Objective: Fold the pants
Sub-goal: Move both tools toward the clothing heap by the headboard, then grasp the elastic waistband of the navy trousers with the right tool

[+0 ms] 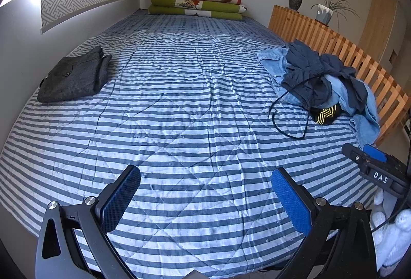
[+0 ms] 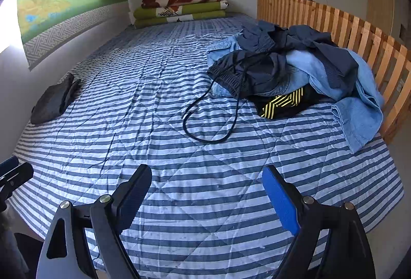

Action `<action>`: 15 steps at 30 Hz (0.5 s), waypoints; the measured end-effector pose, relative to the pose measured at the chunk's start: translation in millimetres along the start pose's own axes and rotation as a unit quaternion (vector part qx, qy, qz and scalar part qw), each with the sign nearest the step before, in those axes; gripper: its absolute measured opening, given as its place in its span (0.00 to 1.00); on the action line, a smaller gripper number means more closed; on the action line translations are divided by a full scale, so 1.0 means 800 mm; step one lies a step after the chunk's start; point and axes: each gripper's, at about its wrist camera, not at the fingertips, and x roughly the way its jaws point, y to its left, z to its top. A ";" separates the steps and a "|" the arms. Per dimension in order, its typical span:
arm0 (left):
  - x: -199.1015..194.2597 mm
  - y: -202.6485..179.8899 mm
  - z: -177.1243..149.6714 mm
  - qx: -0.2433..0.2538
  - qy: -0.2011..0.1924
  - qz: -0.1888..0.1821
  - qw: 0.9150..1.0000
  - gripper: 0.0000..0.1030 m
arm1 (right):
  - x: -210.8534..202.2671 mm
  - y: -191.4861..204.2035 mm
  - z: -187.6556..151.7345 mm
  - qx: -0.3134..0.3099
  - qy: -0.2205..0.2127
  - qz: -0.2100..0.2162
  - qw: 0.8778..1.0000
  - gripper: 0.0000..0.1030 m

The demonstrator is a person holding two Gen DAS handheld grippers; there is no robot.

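Both the left gripper (image 1: 205,198) and right gripper (image 2: 206,193) hover wide open and empty, low in frame. The navy pants (image 2: 259,65) top the clothes pile (image 2: 346,99) at upper right; best grasped by the waistband and lifted clear.

black-and-yellow garment (image 2: 282,103) mostly buried under pile | perhaps pants, cannot tell

A bed with a blue-and-white striped quilt (image 1: 179,104) filled most of both views. At the left edge of the frame lay folded dark grey pants (image 1: 74,76). At the right lay a heap of unfolded clothes (image 2: 295,68), navy and light denim, its black drawstring (image 2: 213,119) trailing onto the quilt. Folded green and red blankets (image 1: 197,2) were stacked at upper centre.
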 end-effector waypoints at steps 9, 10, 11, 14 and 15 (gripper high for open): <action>0.030 -0.028 0.022 0.023 0.010 -0.016 1.000 1.00 | 0.029 -0.064 0.056 0.002 -0.012 -0.040 0.999 0.83; 0.033 -0.030 0.024 0.025 0.011 -0.016 1.000 1.00 | 0.033 -0.071 0.065 0.003 -0.014 -0.041 0.999 0.83; 0.036 -0.031 0.026 0.026 0.011 -0.016 0.999 1.00 | 0.038 -0.078 0.078 0.004 -0.018 -0.044 0.999 0.83; 0.047 -0.035 0.032 0.027 0.015 -0.017 0.999 1.00 | 0.054 -0.096 0.114 0.003 -0.025 -0.044 0.999 0.83; 0.050 -0.035 0.035 0.027 0.017 -0.018 0.999 1.00 | 0.062 -0.104 0.130 0.006 -0.023 -0.039 0.999 0.83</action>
